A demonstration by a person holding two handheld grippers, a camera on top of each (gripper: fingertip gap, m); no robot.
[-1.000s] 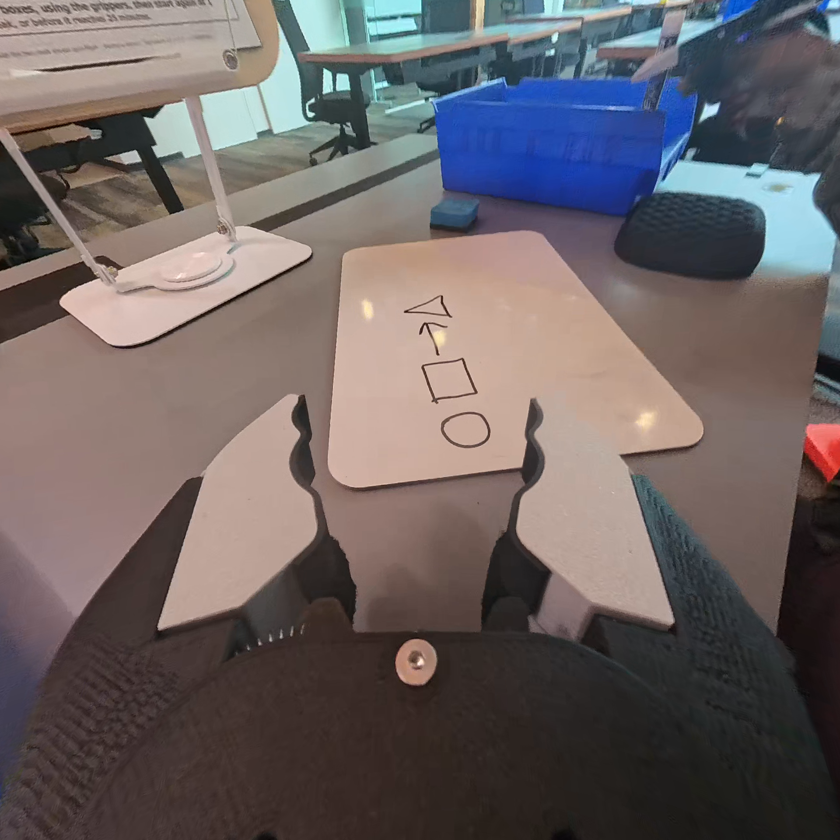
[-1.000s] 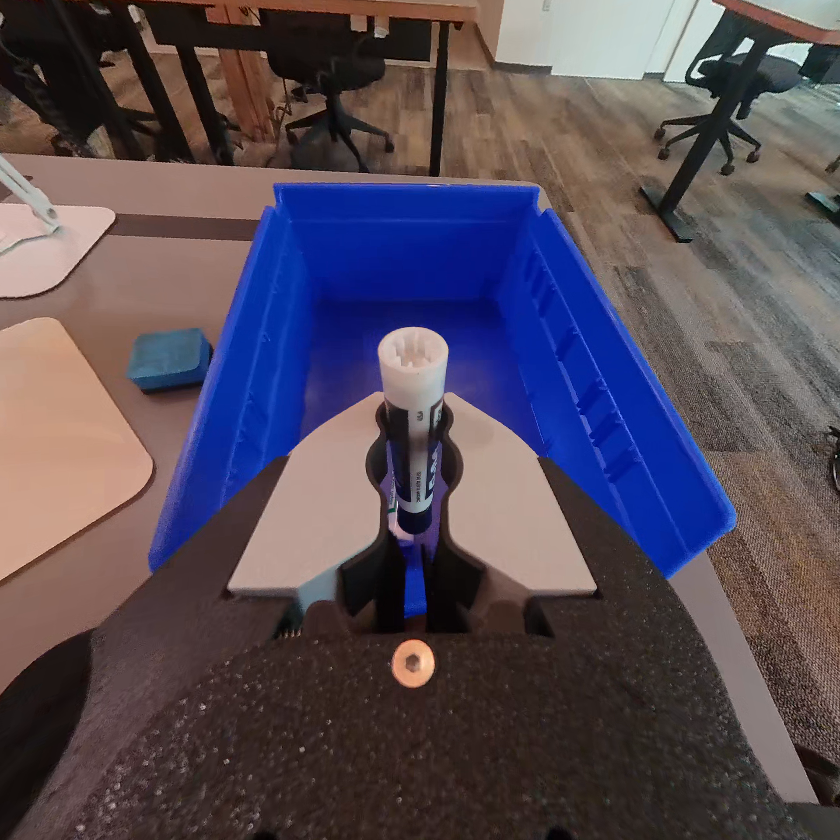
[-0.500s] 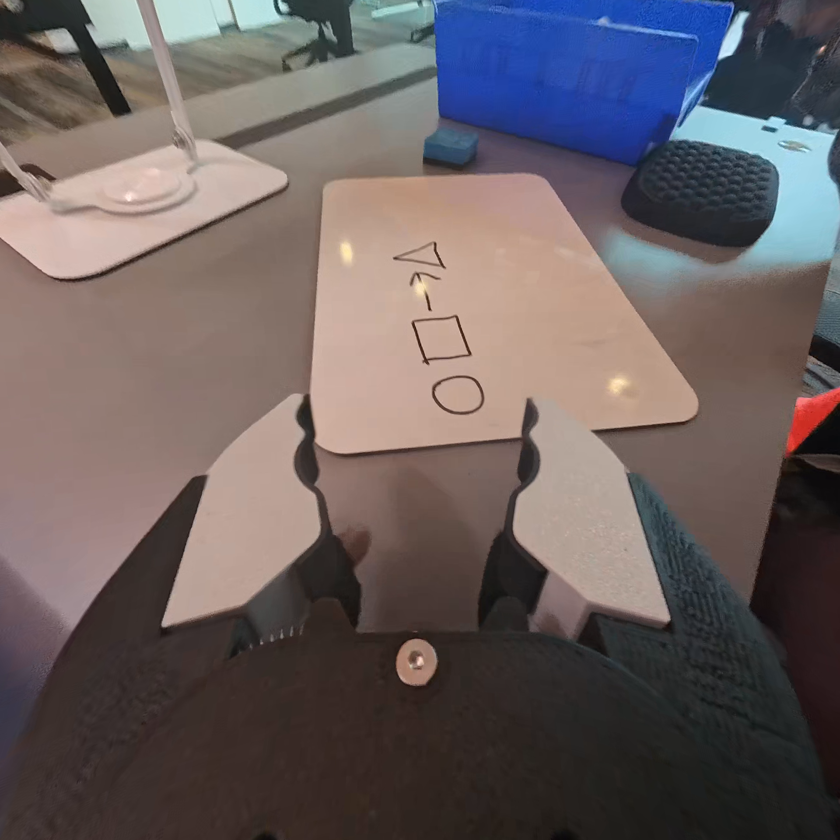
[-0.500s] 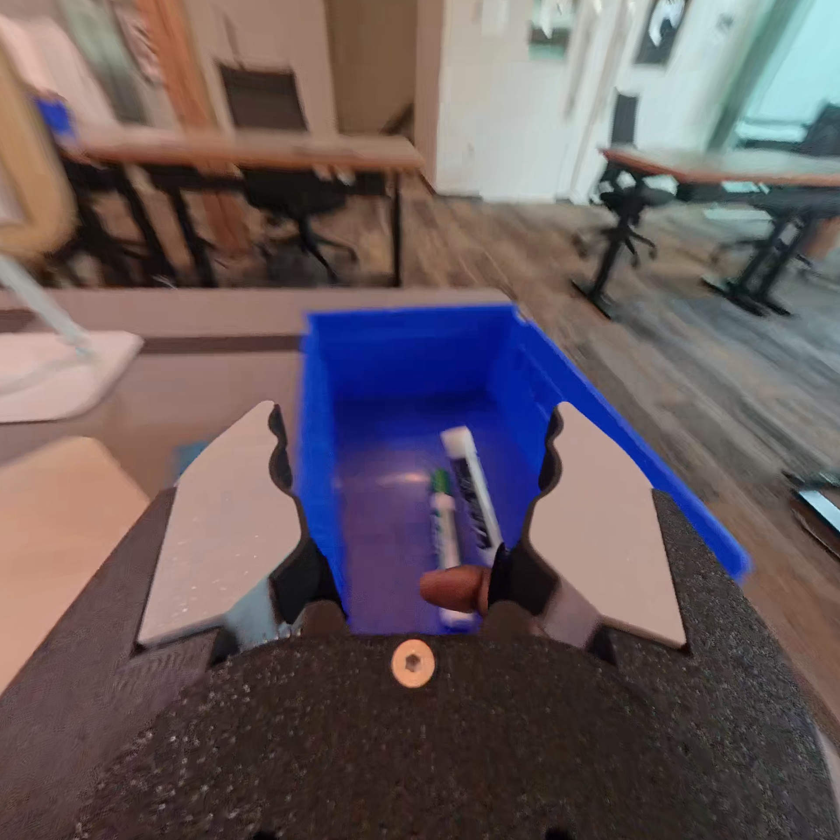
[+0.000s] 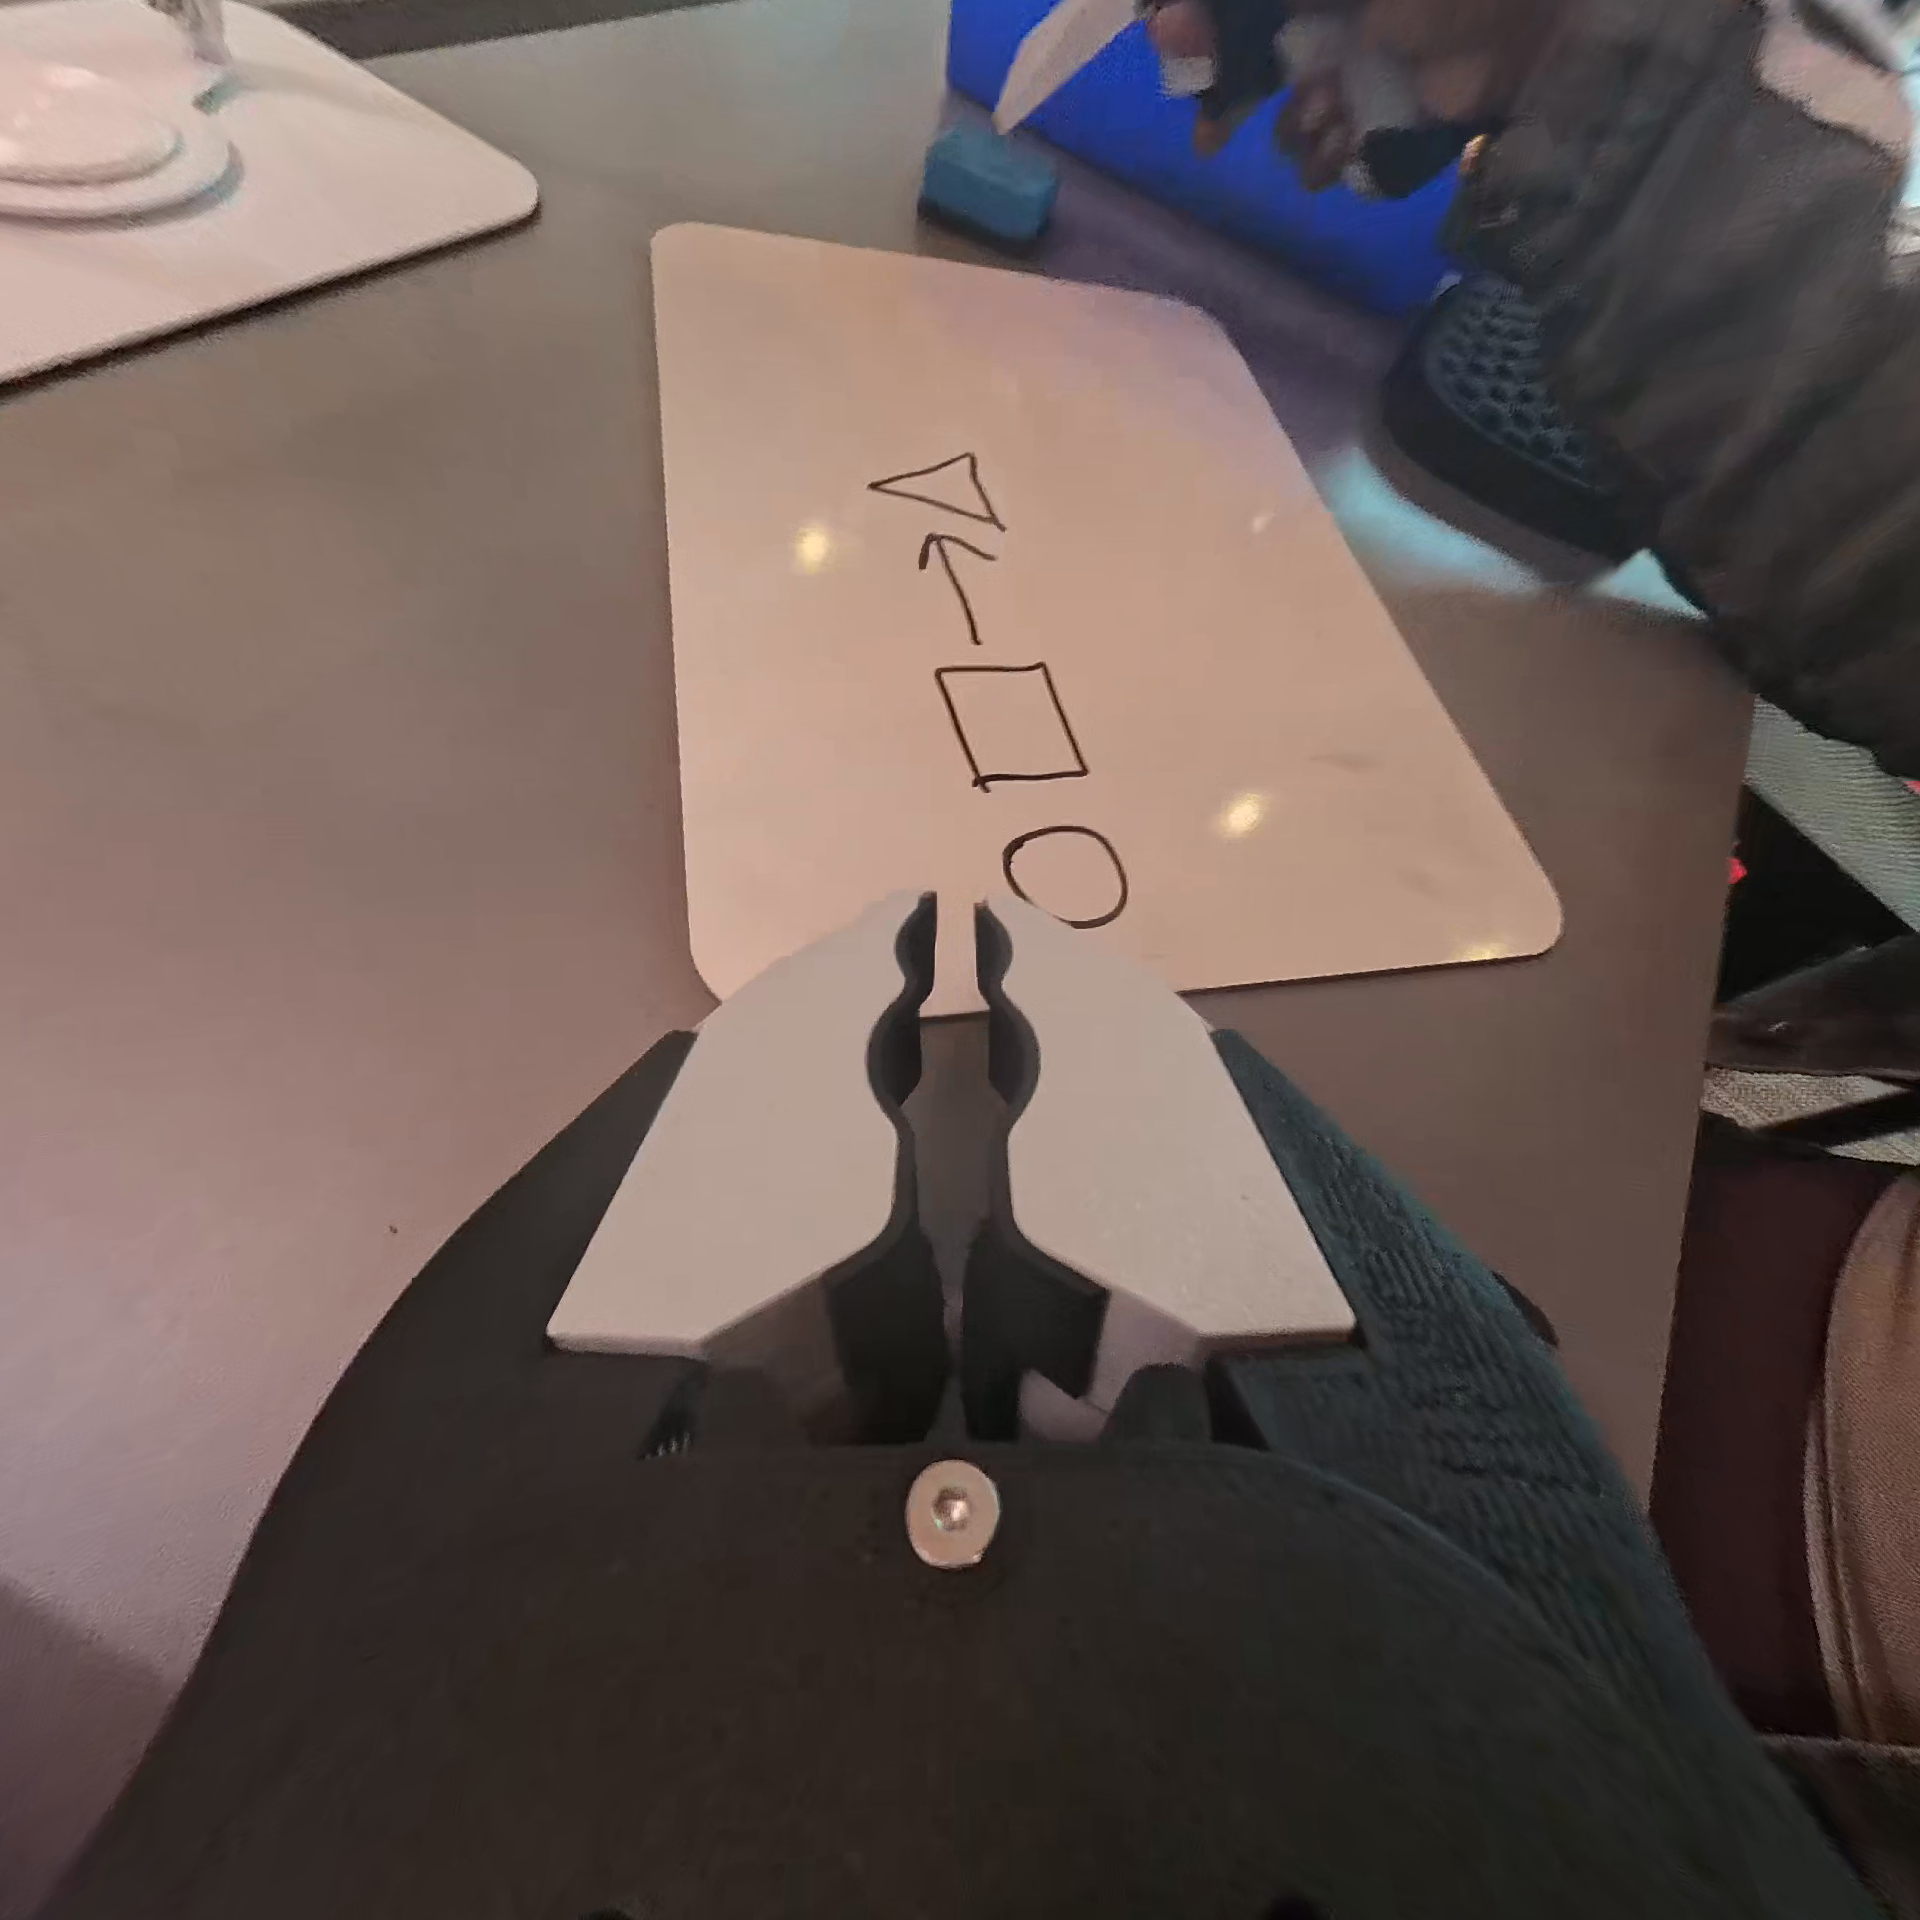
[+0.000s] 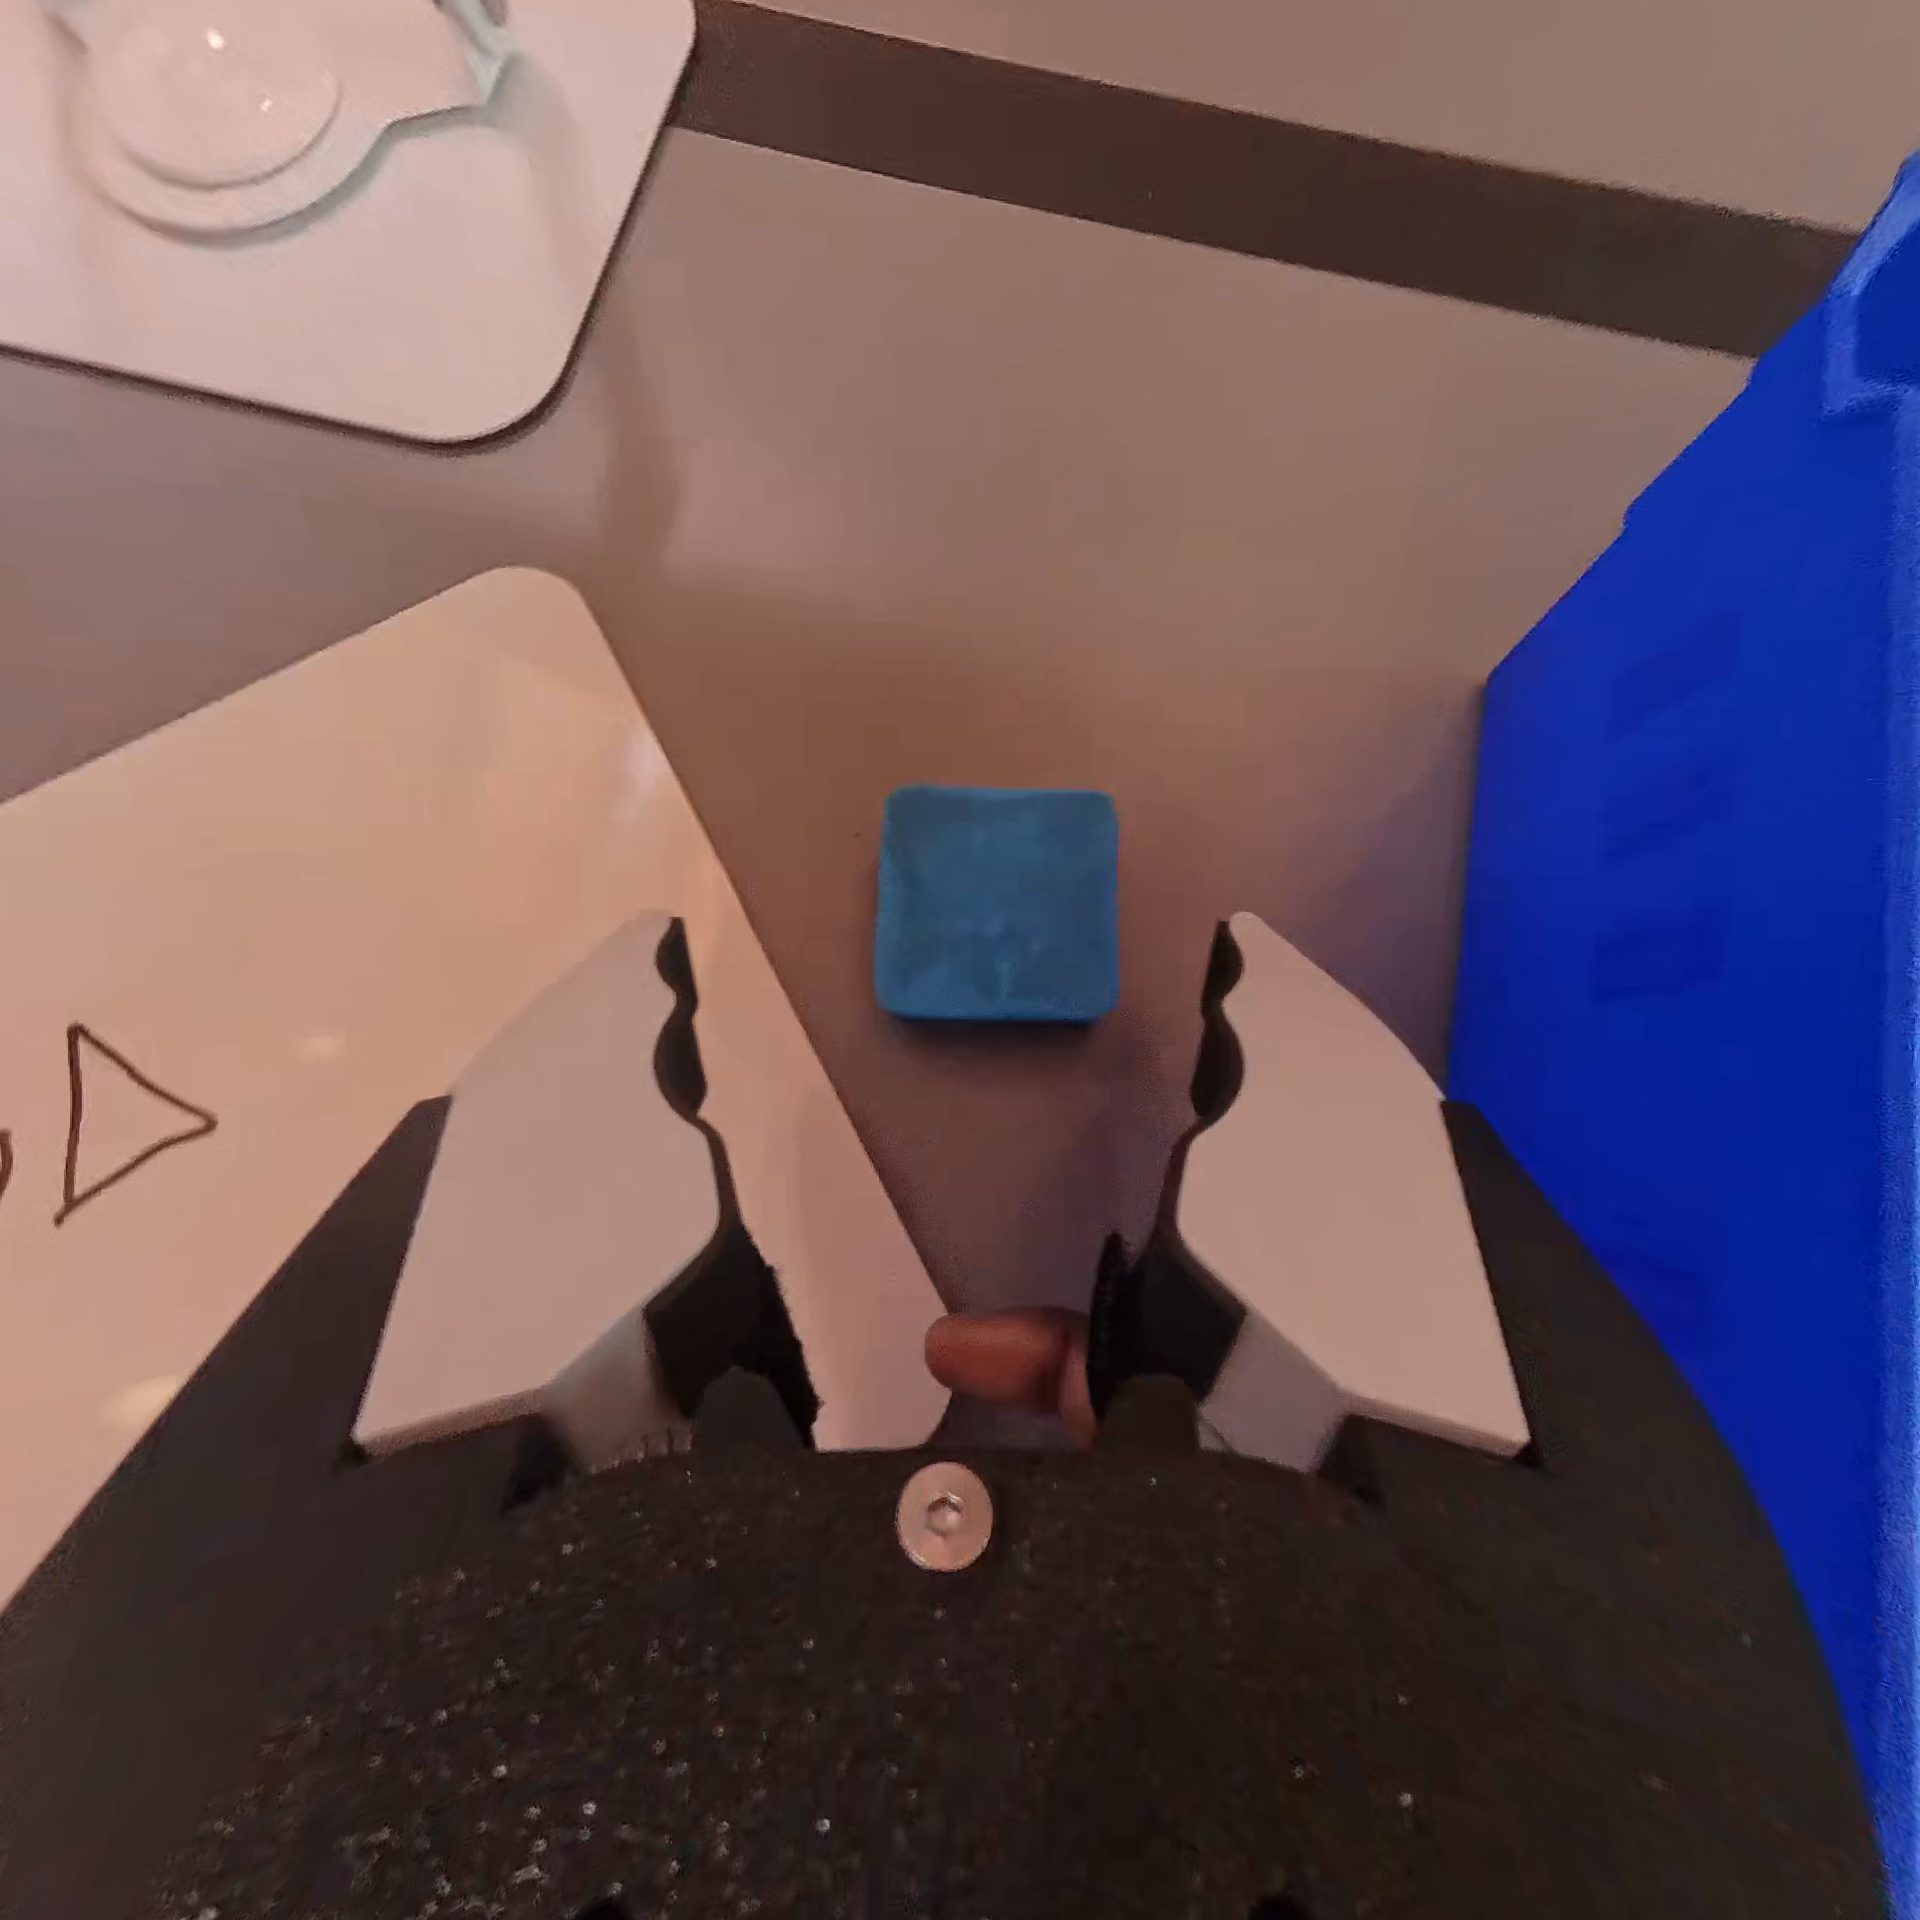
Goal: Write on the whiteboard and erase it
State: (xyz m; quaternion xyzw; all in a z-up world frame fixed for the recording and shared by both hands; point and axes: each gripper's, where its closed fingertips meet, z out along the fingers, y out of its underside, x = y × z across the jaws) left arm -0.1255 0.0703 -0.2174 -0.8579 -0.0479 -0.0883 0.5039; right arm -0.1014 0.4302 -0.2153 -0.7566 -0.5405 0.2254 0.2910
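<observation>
The whiteboard lies flat on the brown table and bears a black triangle, arrow, square and circle. My left gripper hovers over the board's near edge, beside the circle. Its jaws are drawn together to a thin slit with nothing between them. The blue eraser lies on the table between the whiteboard and the blue bin. My right gripper is wide open above the eraser, its fingers clear of it on both sides. The eraser also shows in the left wrist view.
A white stand base sits at the far left of the table. A black honeycomb pad lies right of the whiteboard. The blue bin stands behind the eraser. A person's sleeve reaches in from the right.
My right gripper opened and let the marker drop into the blue bin, then swung left and down over the eraser. My left gripper moved up to the whiteboard's near edge and closed on air.
</observation>
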